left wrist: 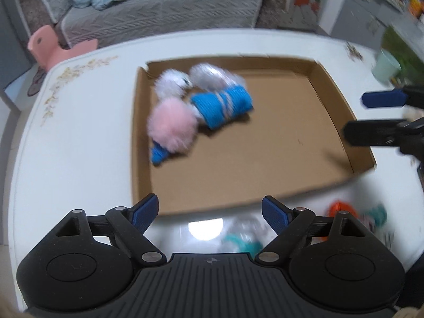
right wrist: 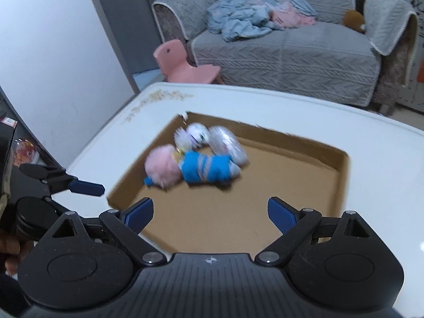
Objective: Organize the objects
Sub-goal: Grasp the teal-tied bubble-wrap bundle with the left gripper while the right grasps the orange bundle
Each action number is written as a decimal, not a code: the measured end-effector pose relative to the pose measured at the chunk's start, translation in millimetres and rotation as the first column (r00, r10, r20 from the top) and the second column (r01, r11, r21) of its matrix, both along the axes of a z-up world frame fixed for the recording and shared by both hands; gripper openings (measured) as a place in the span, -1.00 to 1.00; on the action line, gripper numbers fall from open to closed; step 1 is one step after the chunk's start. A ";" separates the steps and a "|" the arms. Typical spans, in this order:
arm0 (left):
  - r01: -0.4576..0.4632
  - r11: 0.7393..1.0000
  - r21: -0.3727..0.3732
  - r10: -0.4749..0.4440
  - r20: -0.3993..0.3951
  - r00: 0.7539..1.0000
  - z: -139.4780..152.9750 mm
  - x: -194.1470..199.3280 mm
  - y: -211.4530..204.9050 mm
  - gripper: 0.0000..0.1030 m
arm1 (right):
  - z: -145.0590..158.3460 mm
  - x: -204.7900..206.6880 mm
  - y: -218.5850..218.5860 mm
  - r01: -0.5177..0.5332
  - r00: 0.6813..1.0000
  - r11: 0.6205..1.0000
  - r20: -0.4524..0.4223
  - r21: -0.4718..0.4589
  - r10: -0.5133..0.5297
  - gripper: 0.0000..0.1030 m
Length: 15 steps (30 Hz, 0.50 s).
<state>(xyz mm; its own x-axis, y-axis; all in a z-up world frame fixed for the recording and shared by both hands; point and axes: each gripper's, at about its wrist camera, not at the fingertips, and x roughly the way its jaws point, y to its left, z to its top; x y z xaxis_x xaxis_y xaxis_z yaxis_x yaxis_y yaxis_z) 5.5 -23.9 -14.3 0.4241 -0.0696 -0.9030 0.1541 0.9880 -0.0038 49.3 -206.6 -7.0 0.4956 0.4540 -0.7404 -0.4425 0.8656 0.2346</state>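
Observation:
A shallow cardboard tray (left wrist: 331, 100) (right wrist: 341, 169) lies on the white table. In its far left part lie a pink pom-pom (left wrist: 171, 123) (right wrist: 161, 168), a blue rolled sock (left wrist: 221, 107) (right wrist: 205, 168), and white fluffy items (left wrist: 172, 83) (right wrist: 196, 132), all blurred. My left gripper (left wrist: 210, 212) is open and empty above the tray's near edge. My right gripper (right wrist: 210, 212) is open and empty over the tray's near corner; its fingers (left wrist: 381, 99) show at the right of the left wrist view. A left gripper finger (right wrist: 84, 186) shows at the left of the right wrist view.
On the table near me lie a teal item (left wrist: 246, 242) and an orange item (left wrist: 340, 206), blurred. A pale green cup (left wrist: 385, 65) stands at the table's right. Beyond the table are a pink child's chair (right wrist: 182, 63) and a grey sofa (right wrist: 291, 47) with blankets.

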 end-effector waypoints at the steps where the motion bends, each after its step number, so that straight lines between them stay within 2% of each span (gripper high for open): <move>1: 0.015 1.000 0.005 -0.015 -0.008 1.000 -2.3 -3.5 -3.2 0.72 | 0.2 -6.3 -5.6 0.006 1.000 1.000 -0.009 -0.004 -0.006 0.79; 5: 0.050 0.999 -0.001 -0.050 -0.057 0.997 -14.6 -17.4 -11.1 0.72 | -3.2 -32.0 -19.5 0.009 0.999 1.000 -0.051 -0.017 -0.010 0.79; 9: 0.092 0.995 0.023 -0.090 -0.094 0.991 -31.3 -25.1 -20.6 0.72 | -19.2 -55.0 -19.9 -0.017 0.996 0.998 -0.094 -0.060 0.011 0.80; 15: 0.068 0.998 0.019 -0.065 -0.115 0.991 -42.6 -22.1 -20.5 0.72 | -47.0 -57.0 -3.5 -0.066 0.988 0.990 -0.146 -0.122 0.048 0.69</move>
<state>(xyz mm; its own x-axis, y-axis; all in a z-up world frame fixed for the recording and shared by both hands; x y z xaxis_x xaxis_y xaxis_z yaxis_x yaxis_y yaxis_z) -16.6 -44.4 -56.8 0.3135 -0.0726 -0.9468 0.2191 0.9757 -0.0022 -7.7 -210.1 -54.0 0.3573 0.3773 -0.8544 -0.4619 0.8665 0.1894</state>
